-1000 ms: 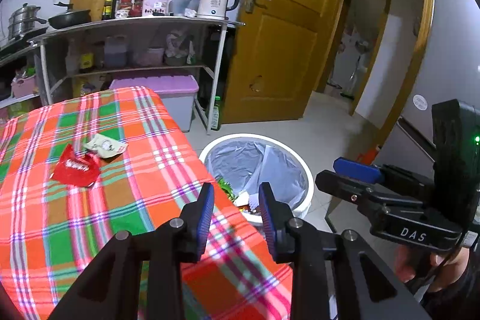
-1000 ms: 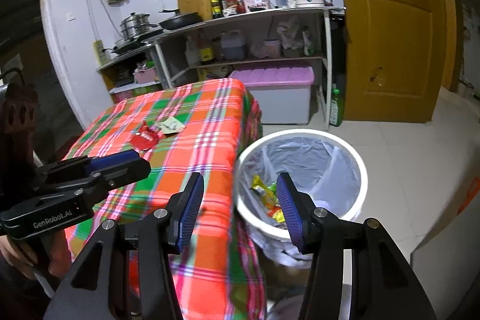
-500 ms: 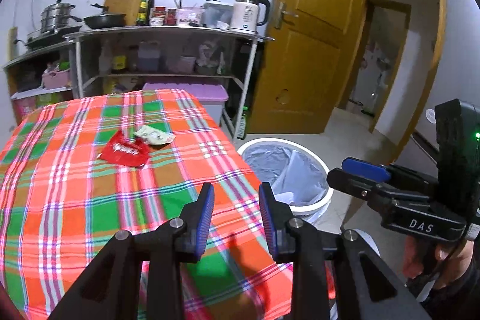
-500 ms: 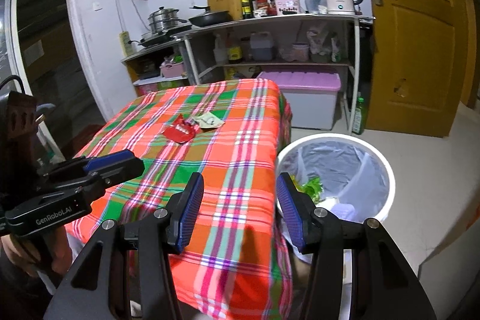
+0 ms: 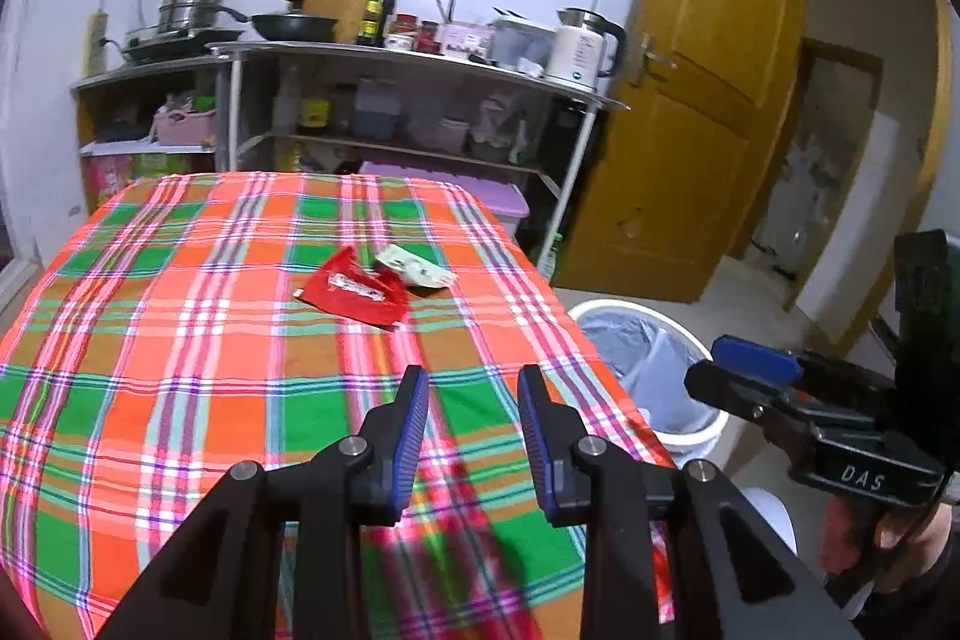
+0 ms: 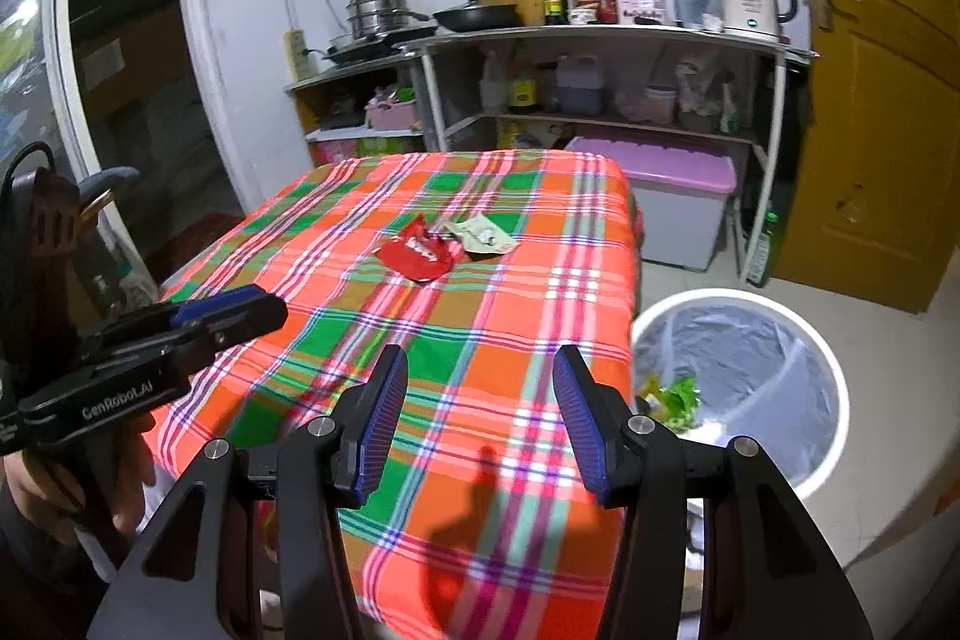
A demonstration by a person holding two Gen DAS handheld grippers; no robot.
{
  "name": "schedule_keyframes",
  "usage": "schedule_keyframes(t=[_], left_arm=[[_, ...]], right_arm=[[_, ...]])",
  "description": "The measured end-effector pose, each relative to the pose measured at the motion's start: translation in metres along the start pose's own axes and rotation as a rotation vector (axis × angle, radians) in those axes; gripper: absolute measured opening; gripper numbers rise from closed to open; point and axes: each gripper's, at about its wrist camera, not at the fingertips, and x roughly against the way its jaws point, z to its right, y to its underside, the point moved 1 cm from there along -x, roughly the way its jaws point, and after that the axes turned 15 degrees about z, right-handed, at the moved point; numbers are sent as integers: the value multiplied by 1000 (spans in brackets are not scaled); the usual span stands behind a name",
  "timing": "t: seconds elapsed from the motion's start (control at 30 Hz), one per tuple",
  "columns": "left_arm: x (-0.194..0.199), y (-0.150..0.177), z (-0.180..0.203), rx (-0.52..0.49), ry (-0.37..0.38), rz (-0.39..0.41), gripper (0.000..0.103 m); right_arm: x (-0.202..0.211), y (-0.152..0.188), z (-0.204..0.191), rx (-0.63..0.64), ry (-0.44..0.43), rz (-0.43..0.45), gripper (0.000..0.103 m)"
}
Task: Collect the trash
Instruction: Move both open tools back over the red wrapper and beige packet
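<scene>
Both tongs are spread and hold nothing: the left tongs (image 5: 473,403) and right tongs (image 6: 480,385) hover low in frame. The step is reaching; next, pinch the red wrapper (image 5: 354,291) mid-desk (image 5: 180,340), beside the pale wrapper (image 5: 416,269), then drop it in the bin (image 6: 816,340) at lower right.

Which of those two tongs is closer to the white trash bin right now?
The right. The right tongs hang open over the table's near corner beside the white trash bin; the left tongs are open farther in over the plaid tablecloth.
</scene>
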Motion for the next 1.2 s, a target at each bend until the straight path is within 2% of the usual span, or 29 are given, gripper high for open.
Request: schedule_keyframes(t=[0.3,0.9,1.2], left_arm=[[-11,-8,-26,-1,-75,-15,31],[-51,-21,-71,34,-119,-35,31],[-75,-25,-91,71,-130,-44,31]], right_arm=[[-32,-7,-12,21,-23,-28,51],[-111,-20,-27,89,-68,-104,51],[-171,-20,-15,112,-46,-156,44]])
